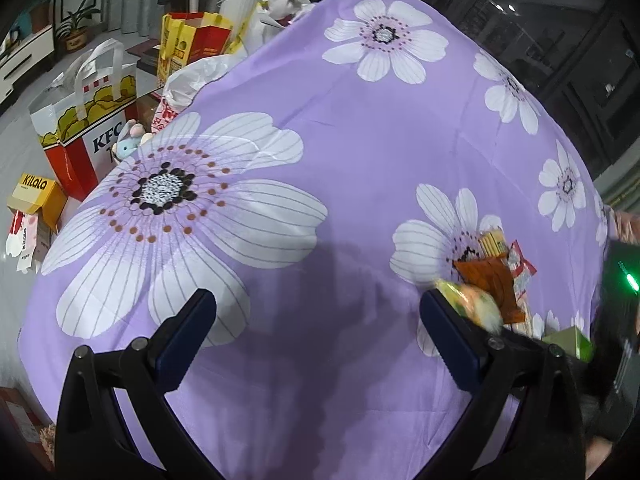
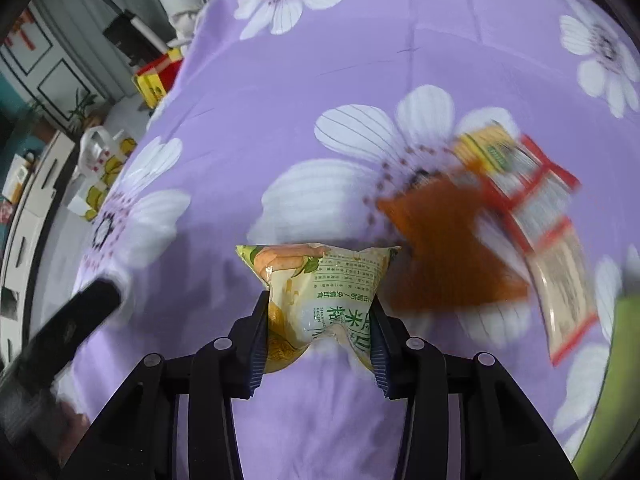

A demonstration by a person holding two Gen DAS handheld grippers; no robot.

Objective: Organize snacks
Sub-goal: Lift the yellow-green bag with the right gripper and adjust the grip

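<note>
meanwhile, over a counter draped in a purple floral cloth (image 2: 320, 92), the right hand-held gripper (image 2: 318, 344) pinches a yellow-green snack packet (image 2: 320, 288) by its lower half, its jaws closed part-way so the puffy bag bulges between them, lifted just clear of the cloth. the left hand-held gripper (image 1: 318, 332) hangs wide open, gripping nothing, its pads above bare cloth. to the right lies the small snack pile: an orange packet (image 2: 448, 252), a red-edged packet (image 2: 532, 200) and a yellow packet (image 2: 492, 148) overlapping, blurred in the right wrist view. judged from this, the step in hand is carrying the packet to the pile; doing it well means keeping a gentle squeeze that will not burst the air-filled bag, and lowering it beside the orange packet without scattering the others.
</note>
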